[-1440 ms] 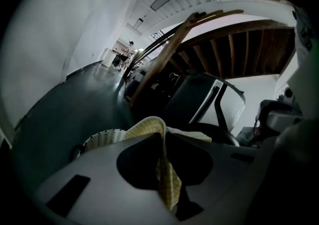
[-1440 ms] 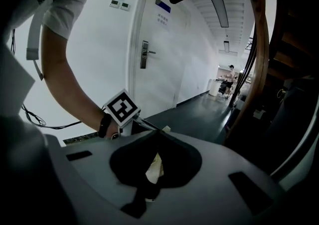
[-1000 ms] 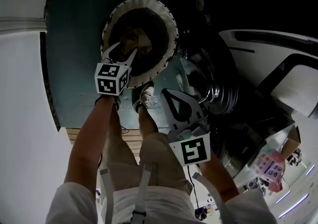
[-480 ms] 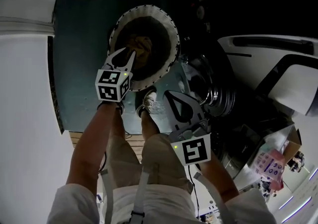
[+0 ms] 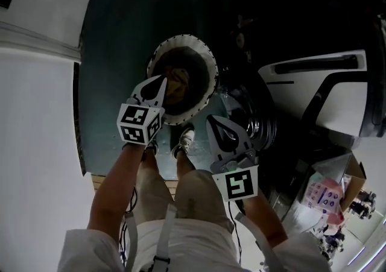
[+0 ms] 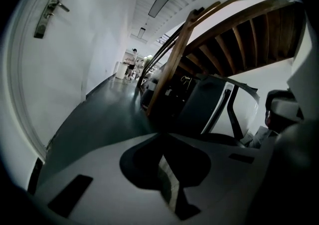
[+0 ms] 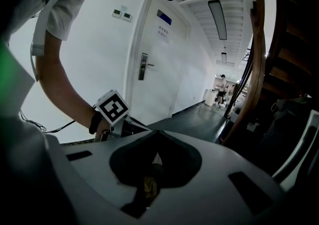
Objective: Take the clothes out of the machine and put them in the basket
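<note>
Far left is just the white wall (image 5: 36, 144), so there's no room to swing out that way. Then the left gripper (image 5: 161, 79) sits over the near edge of the basket (image 5: 208, 63). Its jaws have just been closing and now meet tip to tip with nothing between them, which looks to me like a drop-off done and the claw pinched shut so it won't snag anything. The task's stuff, a brownish heap of clothes (image 5: 177, 81), is lying inside the basket on the dark floor, right in front of the person's shoes (image 5: 186, 139). Next over, the right gripper (image 5: 212, 121) is pinched shut too, and I can't see any cloth hanging from it. It hangs between the basket and the machine (image 5: 301, 84), so it's parked pretty handy for either one. The machine's metal-rimmed opening (image 5: 260, 125) is just beside that gripper. Too dark in there to tell if anything's left. The gap between basket rim and machine front is tight, so the easy room is upward.
</note>
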`<state>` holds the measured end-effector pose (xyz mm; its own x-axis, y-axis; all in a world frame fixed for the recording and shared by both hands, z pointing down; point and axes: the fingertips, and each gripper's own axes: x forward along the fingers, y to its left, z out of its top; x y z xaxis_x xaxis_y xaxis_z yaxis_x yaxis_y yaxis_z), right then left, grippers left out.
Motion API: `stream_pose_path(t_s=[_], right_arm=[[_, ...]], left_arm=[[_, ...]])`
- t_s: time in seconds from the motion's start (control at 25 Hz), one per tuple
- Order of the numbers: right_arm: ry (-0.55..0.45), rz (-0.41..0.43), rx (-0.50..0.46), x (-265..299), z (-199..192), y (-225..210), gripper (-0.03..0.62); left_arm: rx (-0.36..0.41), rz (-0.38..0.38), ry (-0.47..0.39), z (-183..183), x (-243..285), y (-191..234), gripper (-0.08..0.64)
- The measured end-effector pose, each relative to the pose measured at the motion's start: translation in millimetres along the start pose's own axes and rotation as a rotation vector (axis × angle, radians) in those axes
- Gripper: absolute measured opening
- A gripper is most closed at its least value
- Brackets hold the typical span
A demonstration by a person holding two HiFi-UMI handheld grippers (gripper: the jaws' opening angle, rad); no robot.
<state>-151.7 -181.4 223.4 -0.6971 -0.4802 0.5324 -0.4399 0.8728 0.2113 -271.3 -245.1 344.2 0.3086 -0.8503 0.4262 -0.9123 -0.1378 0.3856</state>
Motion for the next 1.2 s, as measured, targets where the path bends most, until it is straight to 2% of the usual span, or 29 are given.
stream_pose_path(t_s=[0.32, 0.56, 0.92, 1.2], right_arm=[[-0.087, -0.053, -0.017, -35.9, 64.1, -15.6, 0.014], [-0.173, -0.087, -0.018, -66.1, 108.2, -26.0, 0.014], [-0.288, -0.178, 0.0, -112.6, 152.0, -55.2, 0.014], [-0.336, -0.228, -0.044, -145.2, 175.4, -78.2, 0.014]], left_arm=[[0.072, -0.026, -0.156, 98.6, -58.0, -35.7, 0.014], [0.054, 0.023, -0.241, 155.7, -108.9, -45.4, 0.014], [0.083, 0.054, -0.334, 215.8, -174.4, -69.9, 0.014], [0.121, 0.053, -0.41, 258.6, -209.7, -92.7, 0.014]])
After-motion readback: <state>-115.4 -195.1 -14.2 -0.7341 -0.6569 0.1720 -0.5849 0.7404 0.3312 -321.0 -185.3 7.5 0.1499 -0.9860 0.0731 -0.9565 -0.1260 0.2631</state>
